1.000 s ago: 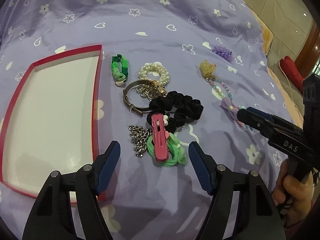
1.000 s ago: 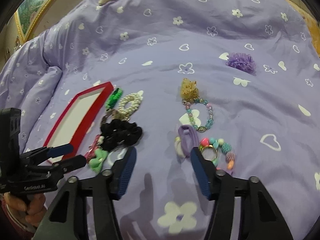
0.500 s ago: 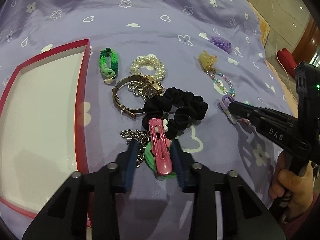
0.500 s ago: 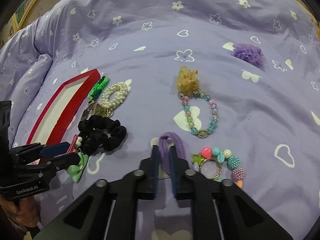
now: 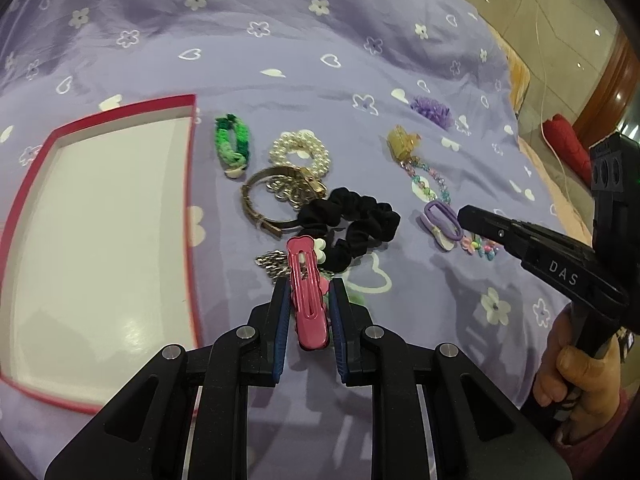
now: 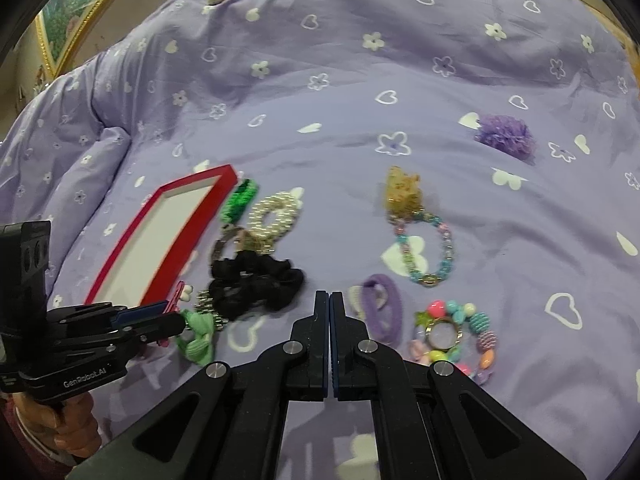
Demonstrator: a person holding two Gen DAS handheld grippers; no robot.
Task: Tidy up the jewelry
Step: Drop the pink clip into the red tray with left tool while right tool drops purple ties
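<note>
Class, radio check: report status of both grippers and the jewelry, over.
Left gripper jaws closing on pink hair clip. Right gripper jaws shut, empty, beside purple hair tie. Red tray empty; black scrunchie crowds clip's far end.

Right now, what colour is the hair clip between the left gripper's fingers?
Pink hair clip; clearest in the left wrist view.

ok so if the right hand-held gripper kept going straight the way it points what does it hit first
Probably the bedspread: the shut right hand-held gripper aims at the gap between the black scrunchie and the purple hair tie. Depth is unclear, so it might brush the hair tie.
</note>
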